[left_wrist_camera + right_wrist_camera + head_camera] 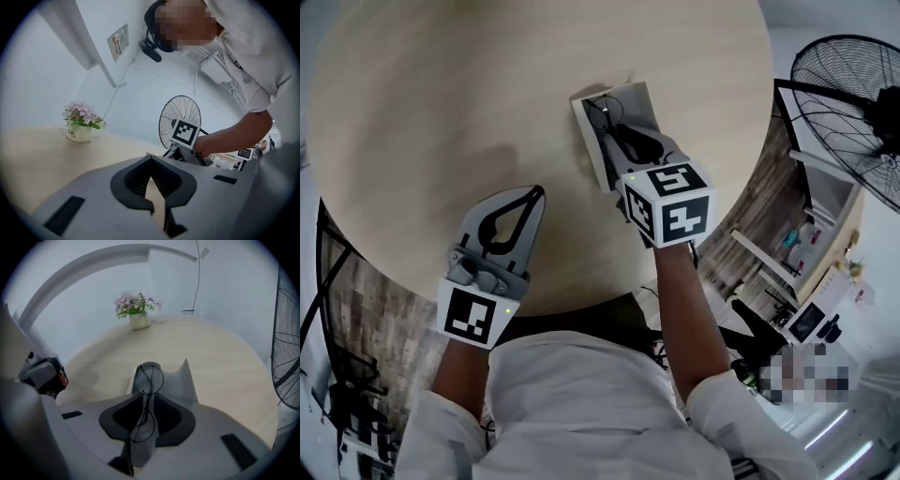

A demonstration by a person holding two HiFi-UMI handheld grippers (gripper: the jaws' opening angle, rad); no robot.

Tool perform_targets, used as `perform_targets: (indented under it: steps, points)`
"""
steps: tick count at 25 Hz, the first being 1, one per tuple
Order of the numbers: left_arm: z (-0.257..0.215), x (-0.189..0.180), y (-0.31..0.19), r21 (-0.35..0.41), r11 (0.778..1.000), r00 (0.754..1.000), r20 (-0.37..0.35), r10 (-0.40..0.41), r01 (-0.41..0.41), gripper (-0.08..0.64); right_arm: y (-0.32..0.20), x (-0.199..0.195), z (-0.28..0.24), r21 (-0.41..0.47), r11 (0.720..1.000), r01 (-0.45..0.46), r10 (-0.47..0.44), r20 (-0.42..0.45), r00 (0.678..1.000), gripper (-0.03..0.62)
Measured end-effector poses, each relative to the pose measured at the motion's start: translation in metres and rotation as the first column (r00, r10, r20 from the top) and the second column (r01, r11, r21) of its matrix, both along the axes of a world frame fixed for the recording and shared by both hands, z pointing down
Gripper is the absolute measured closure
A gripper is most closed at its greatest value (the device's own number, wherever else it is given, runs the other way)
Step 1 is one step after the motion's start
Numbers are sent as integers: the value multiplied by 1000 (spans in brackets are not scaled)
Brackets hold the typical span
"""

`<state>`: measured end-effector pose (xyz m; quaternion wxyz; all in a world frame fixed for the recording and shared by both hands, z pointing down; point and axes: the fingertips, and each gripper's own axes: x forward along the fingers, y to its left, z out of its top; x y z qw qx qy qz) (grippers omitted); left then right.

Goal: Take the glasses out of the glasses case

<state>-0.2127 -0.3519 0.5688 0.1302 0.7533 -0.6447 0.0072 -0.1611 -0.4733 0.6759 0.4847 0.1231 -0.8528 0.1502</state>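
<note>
Looking down in the head view, one sees a round wooden table with an open white glasses case near its right edge. The right gripper reaches over the case, and the thin dark glasses show at its tips. The left gripper rests well apart from the case, nearer the person, with its jaw tips meeting and nothing in them. A black fan stands beyond the table on the right.

In the left gripper view, the left gripper is clenched and empty; only a narrow strip of table shows between its jaws. Behind it are a small flower pot on the table, the fan and the marker cube of the other tool.

In the right gripper view, the right gripper is pressed together on the glasses. One round lens stands up past the tips and the other lies between the jaws. The glasses are directly over the open case; whether they touch it I cannot tell. The flower pot stands at the far side of the table.
</note>
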Motion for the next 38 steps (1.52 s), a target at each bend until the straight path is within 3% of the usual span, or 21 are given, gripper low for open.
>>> perform_targets:
  steps: [13,24,28,32,38]
  points:
    - [3,1,-3,16,1000,1000,-22,13,-12,552,-5,2,3,0,1000,-14,14,-10,1000,547]
    - [4,-7,31,7,1000,1000,-7,10,-10,552,-4,7,-14,81,996,-43,41,33,999,561]
    - [13,-24,53,1,1000,1000,-6,11,-11,552,7,-8,-22,120,991,-58,50,63,997,561]
    - [1,-27,53,-4,1000,1000,1,11,-11,552,0,-9,-51,160,984,-75,58,107,993,562]
    - [-49,-30,48,-10,1000,1000,21,5,-4,552,-4,-8,-139,229,968,-99,46,228,973,562]
